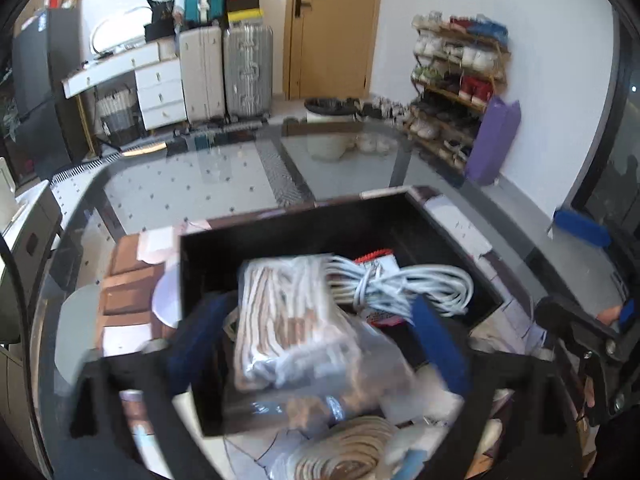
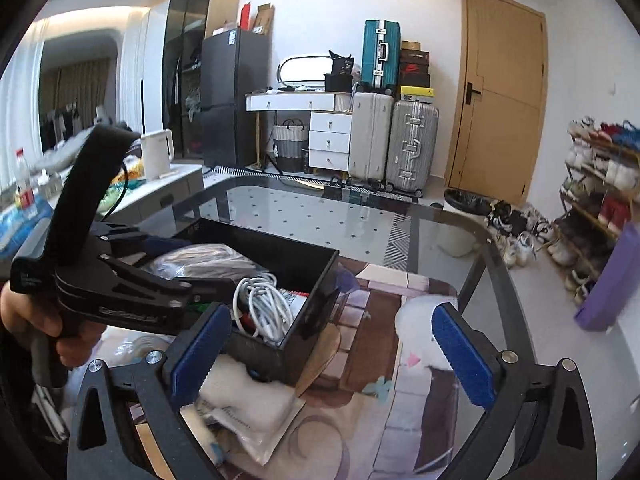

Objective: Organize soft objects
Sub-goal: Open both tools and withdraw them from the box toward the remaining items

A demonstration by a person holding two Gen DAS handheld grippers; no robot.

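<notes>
Landmark for all positions: the black box on the glass table

Left gripper: jaws spread wide, released. A bagged bundle of striped cloth lies between the blue pads, resting half in the box and overhanging its near wall. Pads do not appear to press on it, though the picture is blurred there.

Right gripper: jaws wide, nothing between them; it hovers just outside the box's near corner, over the patterned mat.

Inside the box: coiled white cable, rubbery and springy, at the far right; a red-edged packet under it.

Outside, near side: a soft white pack in crinkly clear plastic, touching the box's wall; a coil of beige rope below the box's near edge.

Risks, as judged:
- The bundle's plastic bag is slick and its weight hangs over the wall; it may slide back out if not pushed deeper
- Cable loops are loose; a pad passing through could snag and drag the coil out
- The box looks light and thin-walled; a push on the bundle could shove it across the smooth glass
- The two grippers are close beside the box and could knock together
</notes>
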